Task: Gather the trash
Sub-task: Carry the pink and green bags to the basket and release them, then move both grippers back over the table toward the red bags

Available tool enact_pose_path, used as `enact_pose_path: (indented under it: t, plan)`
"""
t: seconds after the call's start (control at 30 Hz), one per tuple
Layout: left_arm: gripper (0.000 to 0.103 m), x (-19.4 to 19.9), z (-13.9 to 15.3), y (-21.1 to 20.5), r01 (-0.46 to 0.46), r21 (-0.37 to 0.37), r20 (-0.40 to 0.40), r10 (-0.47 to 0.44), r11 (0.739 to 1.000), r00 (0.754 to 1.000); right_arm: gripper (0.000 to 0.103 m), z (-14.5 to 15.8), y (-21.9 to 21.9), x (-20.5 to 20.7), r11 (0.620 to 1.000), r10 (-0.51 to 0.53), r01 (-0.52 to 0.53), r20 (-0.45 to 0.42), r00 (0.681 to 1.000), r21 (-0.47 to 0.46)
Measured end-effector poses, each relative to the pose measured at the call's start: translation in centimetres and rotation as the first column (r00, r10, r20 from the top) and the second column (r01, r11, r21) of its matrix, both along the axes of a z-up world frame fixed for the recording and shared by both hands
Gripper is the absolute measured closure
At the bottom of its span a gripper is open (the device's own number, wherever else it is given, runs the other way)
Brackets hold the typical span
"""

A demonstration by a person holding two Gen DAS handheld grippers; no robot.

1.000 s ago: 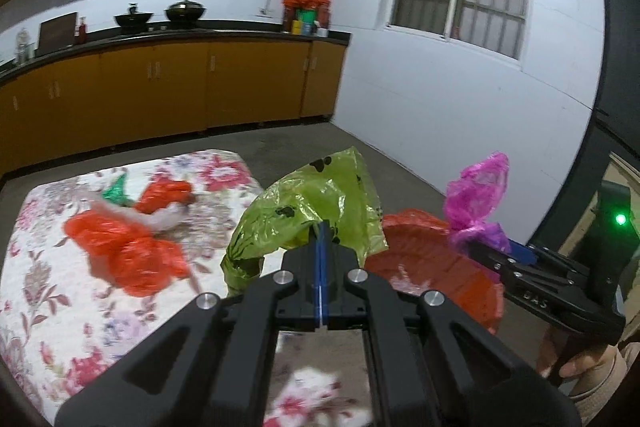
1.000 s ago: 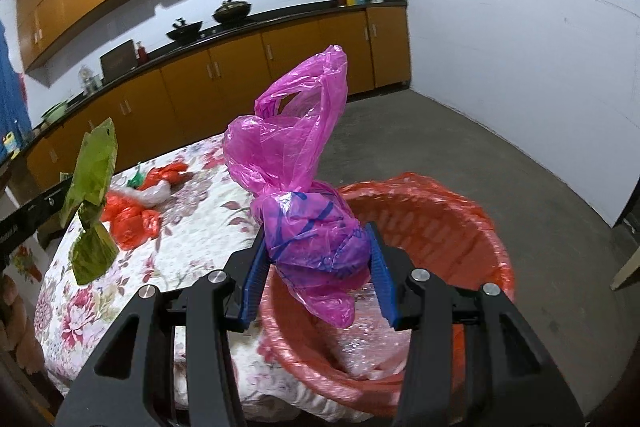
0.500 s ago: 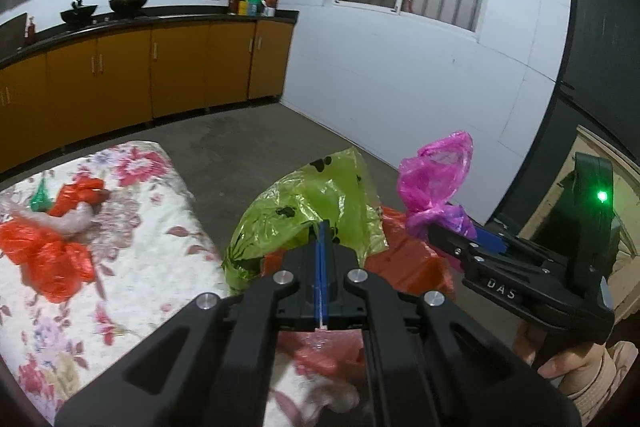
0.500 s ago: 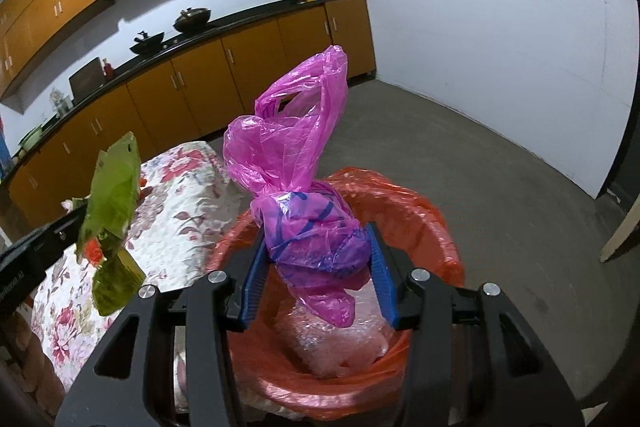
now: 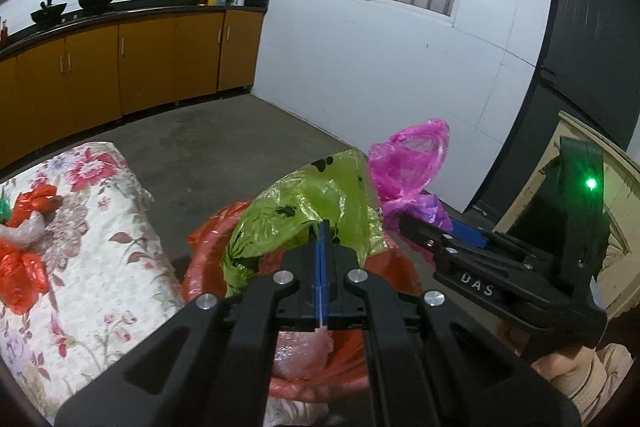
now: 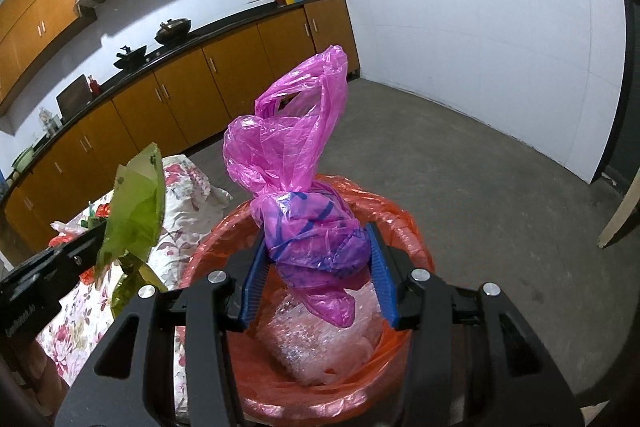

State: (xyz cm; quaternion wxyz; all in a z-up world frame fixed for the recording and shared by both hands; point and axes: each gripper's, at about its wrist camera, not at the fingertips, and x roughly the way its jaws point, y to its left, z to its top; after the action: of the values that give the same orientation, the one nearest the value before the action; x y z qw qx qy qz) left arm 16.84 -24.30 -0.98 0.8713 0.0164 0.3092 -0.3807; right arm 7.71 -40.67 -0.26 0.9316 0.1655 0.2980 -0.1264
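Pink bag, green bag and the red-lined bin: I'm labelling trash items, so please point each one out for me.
pink bag [image 6: 316, 235], right wrist view, on its knotted bulge between the pads.
green bag [image 5: 304, 203], left wrist view, on its crinkled middle.
red-lined bin [image 6: 408, 223], right wrist view, on the far rim.

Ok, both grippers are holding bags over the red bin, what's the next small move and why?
Probably open the right gripper: its pink bag hangs directly above the red-lined bin, so it should drop inside. The left gripper, pinching the green bag, looks nearer the rim.
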Motion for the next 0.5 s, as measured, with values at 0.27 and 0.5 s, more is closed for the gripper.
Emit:
enact_pose_path:
  t: [0.27, 0.5]
  plan:
    - [0.085, 0.9, -2.0, -0.4, -0.012, 0.018, -0.060, 0.013, 1.000, 0.998, 0.046, -0.8, -0.7, -0.1, 1.000, 0.021, -0.021, -0.005, 1.000, 0.021]
    - [0.066, 1.7, -2.8, 1.7, -0.074, 0.031, -0.079, 0.076, 0.997, 0.994, 0.042, -1.4, -1.3, -1.2, 1.000, 0.002, -0.001, -0.020, 1.000, 0.028]
